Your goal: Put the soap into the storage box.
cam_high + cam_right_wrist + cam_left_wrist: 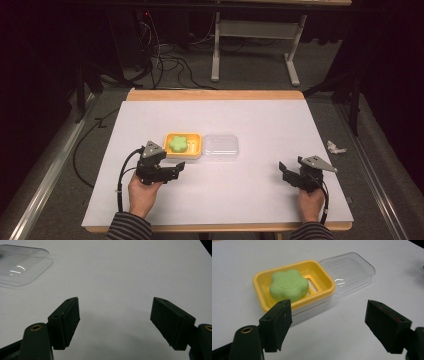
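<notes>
A: Left tool (pixel 176 167) wide, empty, just short of the yellow soap dish (pixel 183 145) holding green flower soap (pixel 177 144).
B: Clear lid (pixel 220 146) touches the dish's right side. Right tool (pixel 283 170) wide, idle. Grip the lid's rim squarely.

We take this for a lab: beyond the white-topped table (pixel 220 125), loose cables (pixel 167 62) trail over grey carpet toward a dark equipment rack (pixel 137 30), beside a bare bench frame (pixel 255 35).
</notes>
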The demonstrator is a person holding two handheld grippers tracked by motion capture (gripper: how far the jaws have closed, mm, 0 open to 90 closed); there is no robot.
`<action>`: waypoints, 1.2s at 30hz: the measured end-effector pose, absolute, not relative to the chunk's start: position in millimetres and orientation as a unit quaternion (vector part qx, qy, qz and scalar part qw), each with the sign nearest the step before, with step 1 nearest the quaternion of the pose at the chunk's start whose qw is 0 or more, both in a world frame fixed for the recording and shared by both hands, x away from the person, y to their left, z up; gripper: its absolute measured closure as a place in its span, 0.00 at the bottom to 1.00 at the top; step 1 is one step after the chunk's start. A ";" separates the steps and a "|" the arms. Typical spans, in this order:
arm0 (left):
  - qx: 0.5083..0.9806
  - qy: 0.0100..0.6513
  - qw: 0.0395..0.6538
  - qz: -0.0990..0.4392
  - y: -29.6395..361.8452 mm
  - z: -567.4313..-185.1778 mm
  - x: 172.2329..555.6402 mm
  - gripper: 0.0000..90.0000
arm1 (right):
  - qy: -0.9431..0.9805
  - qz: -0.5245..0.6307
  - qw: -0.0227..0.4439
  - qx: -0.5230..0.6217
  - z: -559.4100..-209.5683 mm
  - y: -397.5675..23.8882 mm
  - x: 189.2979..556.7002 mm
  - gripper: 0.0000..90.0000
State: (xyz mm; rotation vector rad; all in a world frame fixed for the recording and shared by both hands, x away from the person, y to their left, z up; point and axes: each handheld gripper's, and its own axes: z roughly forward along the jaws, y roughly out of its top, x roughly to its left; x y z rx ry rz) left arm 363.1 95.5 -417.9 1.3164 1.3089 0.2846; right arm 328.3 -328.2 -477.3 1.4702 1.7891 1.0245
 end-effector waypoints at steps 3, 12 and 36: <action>0.568 0.560 0.591 0.121 94.7 -418.8 361.2 0.25 | 0.674 0.386 0.300 0.554 -477.3 -328.1 328.3 0.27; 0.571 0.562 0.588 0.110 92.1 -424.8 357.4 0.25 | 0.675 0.385 0.302 0.552 -477.3 -328.1 328.2 0.27; 0.601 0.560 0.559 0.110 79.0 -448.6 355.3 0.24 | 0.676 0.385 0.302 0.551 -477.3 -327.8 328.3 0.27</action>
